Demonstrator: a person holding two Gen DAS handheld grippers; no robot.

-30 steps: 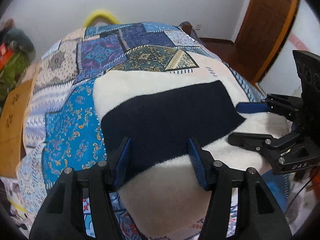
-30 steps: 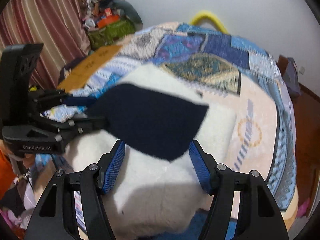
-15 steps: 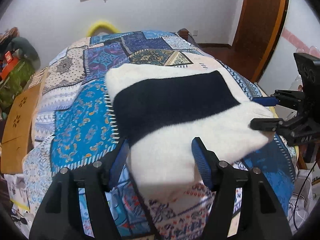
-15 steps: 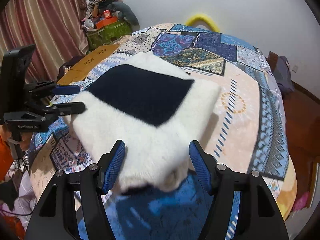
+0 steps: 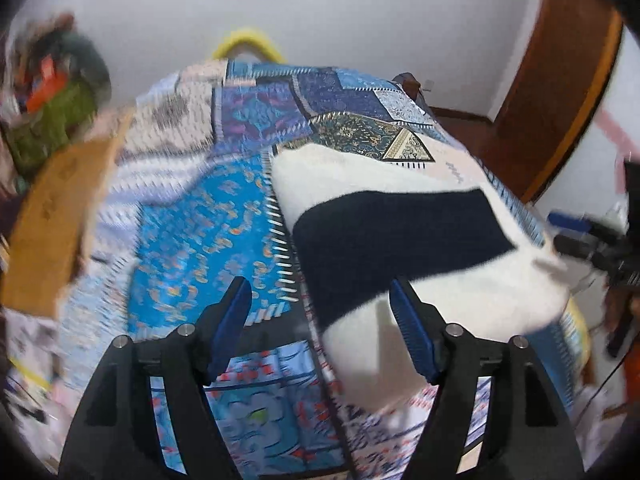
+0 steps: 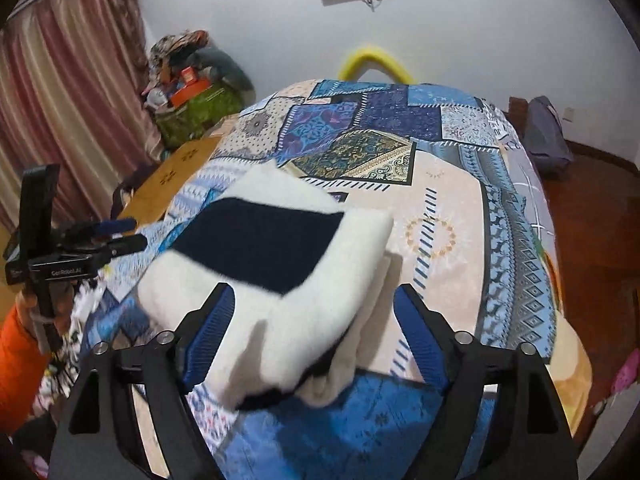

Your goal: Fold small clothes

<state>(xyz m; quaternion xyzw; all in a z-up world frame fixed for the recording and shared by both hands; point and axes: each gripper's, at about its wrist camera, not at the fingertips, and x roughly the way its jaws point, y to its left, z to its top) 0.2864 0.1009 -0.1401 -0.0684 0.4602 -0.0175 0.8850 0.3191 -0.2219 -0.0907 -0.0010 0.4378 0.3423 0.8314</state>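
Note:
A folded fluffy white garment with a wide navy band point(image 5: 400, 240) lies on the patchwork bedspread point(image 5: 208, 240). It also shows in the right wrist view point(image 6: 264, 248), with its near white fold between my right fingers. My left gripper point(image 5: 324, 328) is open and empty, over the garment's near left edge. My right gripper point(image 6: 312, 340) is open and empty above the garment's near end. The right gripper shows at the far right of the left wrist view point(image 5: 588, 236); the left gripper shows at the left of the right wrist view point(image 6: 116, 236).
A wooden board point(image 5: 56, 224) lies along the bed's left side. A pile of bags and clothes point(image 6: 192, 92) sits by the curtain point(image 6: 60, 112). A yellow hoop point(image 6: 376, 60) stands behind the bed. A wooden door point(image 5: 560, 80) is at right.
Both grippers have pulled back and up from the garment, which now rests folded on the bed. The left view has swung left and is blurred by motion.

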